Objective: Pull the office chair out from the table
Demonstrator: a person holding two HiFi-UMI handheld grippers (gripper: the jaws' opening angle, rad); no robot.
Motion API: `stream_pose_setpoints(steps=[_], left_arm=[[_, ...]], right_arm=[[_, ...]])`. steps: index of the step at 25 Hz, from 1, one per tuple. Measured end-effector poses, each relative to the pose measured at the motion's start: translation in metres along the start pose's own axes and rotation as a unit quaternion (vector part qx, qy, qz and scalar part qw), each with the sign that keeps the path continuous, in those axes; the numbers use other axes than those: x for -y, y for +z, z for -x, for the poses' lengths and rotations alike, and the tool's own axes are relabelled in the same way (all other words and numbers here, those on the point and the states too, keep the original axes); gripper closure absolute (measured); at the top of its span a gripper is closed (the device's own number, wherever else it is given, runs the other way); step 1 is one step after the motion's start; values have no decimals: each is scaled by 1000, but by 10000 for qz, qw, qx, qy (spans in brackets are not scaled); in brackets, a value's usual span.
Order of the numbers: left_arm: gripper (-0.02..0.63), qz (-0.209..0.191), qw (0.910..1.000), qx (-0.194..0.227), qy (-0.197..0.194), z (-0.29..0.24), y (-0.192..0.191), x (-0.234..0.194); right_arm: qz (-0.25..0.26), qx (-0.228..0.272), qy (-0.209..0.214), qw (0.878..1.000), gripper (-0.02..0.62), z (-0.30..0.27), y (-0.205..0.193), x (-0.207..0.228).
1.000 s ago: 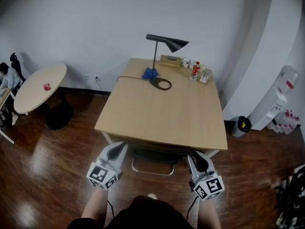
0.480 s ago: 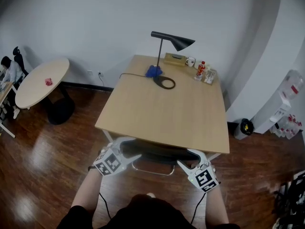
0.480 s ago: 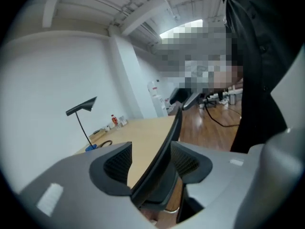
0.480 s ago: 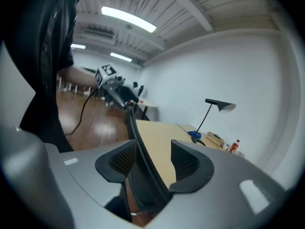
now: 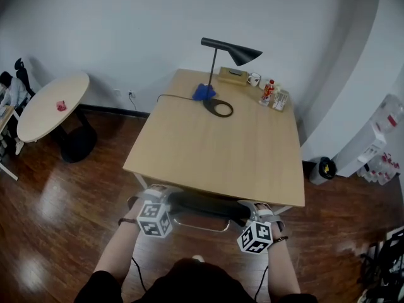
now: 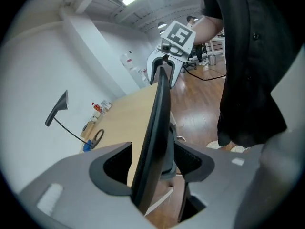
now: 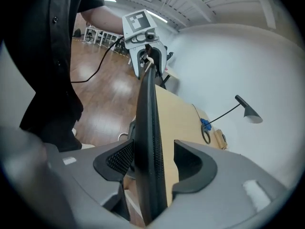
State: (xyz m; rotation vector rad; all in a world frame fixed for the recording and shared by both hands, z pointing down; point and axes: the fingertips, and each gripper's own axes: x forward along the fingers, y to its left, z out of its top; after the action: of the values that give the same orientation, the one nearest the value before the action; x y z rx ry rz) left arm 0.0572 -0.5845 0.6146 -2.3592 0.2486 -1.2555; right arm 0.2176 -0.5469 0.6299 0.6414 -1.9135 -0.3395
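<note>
1. Straddling the chair is the step in hand. In the head view one gripper sits over each end of its back.
2. The left gripper has its jaws wide apart, and they have just been opening. The thin top edge of the back runs between the pads. It lies nearer one pad and I see no squeeze on it.
3. The right gripper reads the same: its jaws have just been opening and stand spread with the back between them, not clamped.
4. The chair is tucked under the near edge of the table, with its seat hidden beneath the top. Nothing shows it drawn out yet, so I judge the pull has not begun.
5. The next move, as I judge it, calls for both claws to close firmly on the back at the same time. A level draw toward the person then follows.
6. The person stands just behind the chair, so stepping back with the pull looks necessary.
7. An uneven tug may swing the chair sideways into the table, and the thin edge may slip from a loose grip.
</note>
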Motion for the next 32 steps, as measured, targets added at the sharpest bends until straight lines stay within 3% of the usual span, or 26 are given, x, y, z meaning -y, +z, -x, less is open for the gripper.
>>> stream_pose_setpoints(steps=[3, 6, 11, 13, 14, 15, 22, 32], left_arm=[[328, -133, 9997, -166, 73, -4, -2, -3], [341, -533, 9970, -539, 168, -12, -8, 0], [408, -1224, 9841, -1237, 344, -22, -28, 2], [447, -1364, 9803, -1383, 356, -25, -33, 1], [497, -1373, 9799, -1408, 345, -25, -33, 0], [503, -1367, 9799, -1415, 316, -25, -33, 0], [515, -1354, 9804, -1428, 37, -25, -31, 9], [517, -1237, 9808, -1501, -126, -15, -27, 31]], right_arm=[[-28, -203, -2, 9998, 316, -8, -9, 4], [59, -350, -68, 9993, 347, -10, -13, 4], [658, -901, -24, 9938, 477, -19, -23, -5], [699, -983, 72, 9927, 491, -20, -24, -7], [701, -988, 126, 9926, 493, -20, -24, -8], [710, -984, 180, 9924, 502, -20, -24, -9], [725, -987, 444, 9915, 548, -16, -26, -20], [650, -1027, 590, 9908, 546, -6, -25, -36]])
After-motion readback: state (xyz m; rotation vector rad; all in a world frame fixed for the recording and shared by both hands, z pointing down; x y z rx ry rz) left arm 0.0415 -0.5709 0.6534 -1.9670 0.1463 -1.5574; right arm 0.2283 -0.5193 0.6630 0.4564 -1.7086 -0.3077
